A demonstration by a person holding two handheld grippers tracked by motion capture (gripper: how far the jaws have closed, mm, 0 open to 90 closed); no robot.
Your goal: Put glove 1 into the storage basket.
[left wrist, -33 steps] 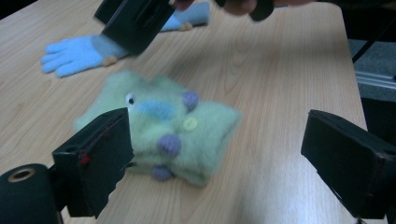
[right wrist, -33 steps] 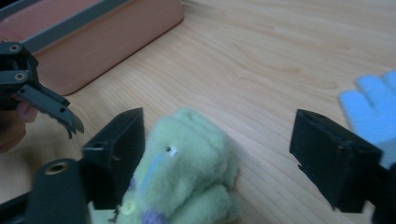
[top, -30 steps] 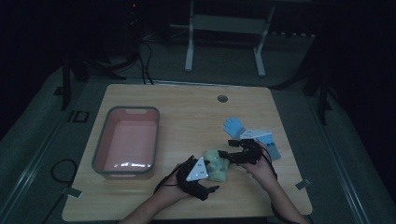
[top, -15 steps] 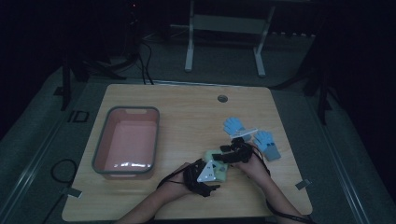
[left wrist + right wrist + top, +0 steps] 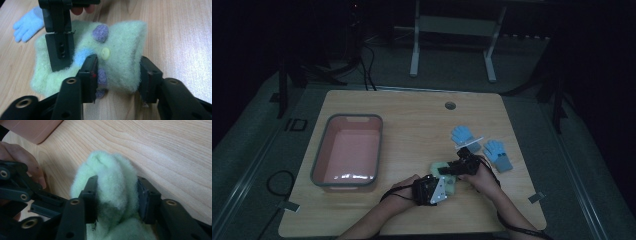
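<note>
A pale green fuzzy cloth piece (image 5: pixel 438 167) with purple and blue dots and a yellow button (image 5: pixel 105 53) lies on the table near the front edge. My left gripper (image 5: pixel 118 75) comes at it from the left. Its jaws have just been closing, and the pads press into one end of the fluff. My right gripper (image 5: pixel 116 197) comes from the right. Its jaws have also just been closing, and they pinch a raised fold of the same cloth (image 5: pixel 112 185). In the high view the left gripper (image 5: pixel 449 183) and the right gripper (image 5: pixel 445 171) meet over it.
A pink tub with a grey rim (image 5: pixel 319 157) stands at the left of the wooden table. Two light blue gloves (image 5: pixel 462 135) (image 5: pixel 497 152) lie just beyond and right of the hands. A round cable hole (image 5: pixel 450 105) sits near the far edge.
Both hands have sunk onto the green cloth and drawn closer together. The jaws of both grippers have narrowed onto the fluff.
</note>
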